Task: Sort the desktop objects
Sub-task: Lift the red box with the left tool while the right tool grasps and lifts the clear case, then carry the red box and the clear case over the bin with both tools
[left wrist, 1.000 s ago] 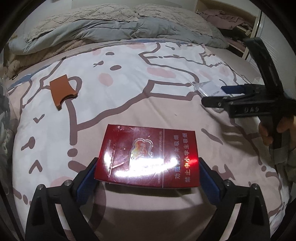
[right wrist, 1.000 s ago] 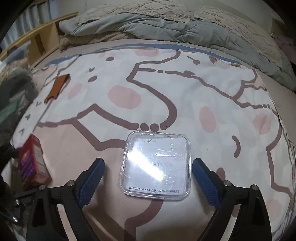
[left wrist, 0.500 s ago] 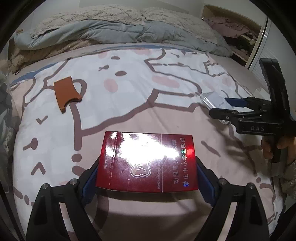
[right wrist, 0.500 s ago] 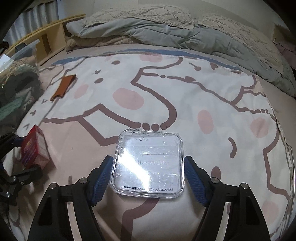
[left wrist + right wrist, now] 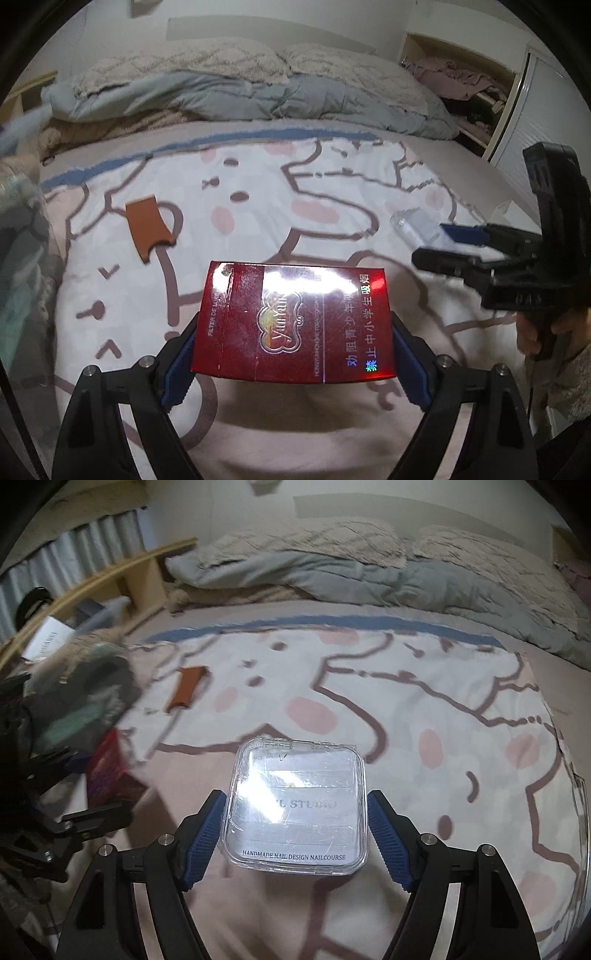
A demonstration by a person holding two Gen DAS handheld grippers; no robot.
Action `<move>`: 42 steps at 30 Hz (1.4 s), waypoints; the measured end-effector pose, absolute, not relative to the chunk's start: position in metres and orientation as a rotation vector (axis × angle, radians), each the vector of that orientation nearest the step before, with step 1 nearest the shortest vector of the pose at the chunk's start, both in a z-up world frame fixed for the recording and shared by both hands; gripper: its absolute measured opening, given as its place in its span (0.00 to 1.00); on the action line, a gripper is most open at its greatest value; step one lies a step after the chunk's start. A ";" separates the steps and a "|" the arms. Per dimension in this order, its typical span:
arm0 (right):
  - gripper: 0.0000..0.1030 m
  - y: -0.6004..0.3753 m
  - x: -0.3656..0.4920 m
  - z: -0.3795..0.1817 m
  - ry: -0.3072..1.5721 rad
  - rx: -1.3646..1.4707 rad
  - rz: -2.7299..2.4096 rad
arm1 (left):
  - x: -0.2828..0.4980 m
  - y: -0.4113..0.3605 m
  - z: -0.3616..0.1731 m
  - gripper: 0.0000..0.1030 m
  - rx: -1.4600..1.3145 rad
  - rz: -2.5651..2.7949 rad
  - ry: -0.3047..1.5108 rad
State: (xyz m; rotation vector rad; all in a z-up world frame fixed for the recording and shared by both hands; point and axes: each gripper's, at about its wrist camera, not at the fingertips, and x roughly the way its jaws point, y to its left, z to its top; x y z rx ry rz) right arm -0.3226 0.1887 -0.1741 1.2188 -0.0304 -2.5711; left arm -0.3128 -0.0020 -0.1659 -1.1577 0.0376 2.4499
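Note:
My left gripper is shut on a red cigarette pack and holds it tilted above the bed sheet. My right gripper is shut on a clear square plastic nail case and holds it above the sheet. The right gripper and the clear case also show in the left wrist view at the right. The red pack shows blurred in the right wrist view at the left. A brown leather card sleeve lies flat on the sheet at the left; it also shows in the right wrist view.
The cartoon-print sheet covers the bed. A grey duvet and pillows lie at the far end. Clothes and a wooden shelf stand at the left side. An open wardrobe is at the far right.
Both grippers closed on their objects and lifted them off the sheet. Both views now sit higher and show more of the room.

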 end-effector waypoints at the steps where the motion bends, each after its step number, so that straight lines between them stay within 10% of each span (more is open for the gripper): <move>1: 0.75 0.185 -0.319 -0.168 -0.020 1.204 -2.565 | -0.310 -0.001 -0.158 0.88 -1.145 2.457 0.042; 22: 0.75 0.146 -0.271 -0.004 -0.029 0.881 -2.537 | -0.240 -0.044 0.007 0.88 -0.917 2.740 0.083; 42: 0.75 0.047 -0.299 0.083 -0.069 0.708 -2.406 | -0.219 -0.182 0.042 0.88 -0.916 3.121 -0.217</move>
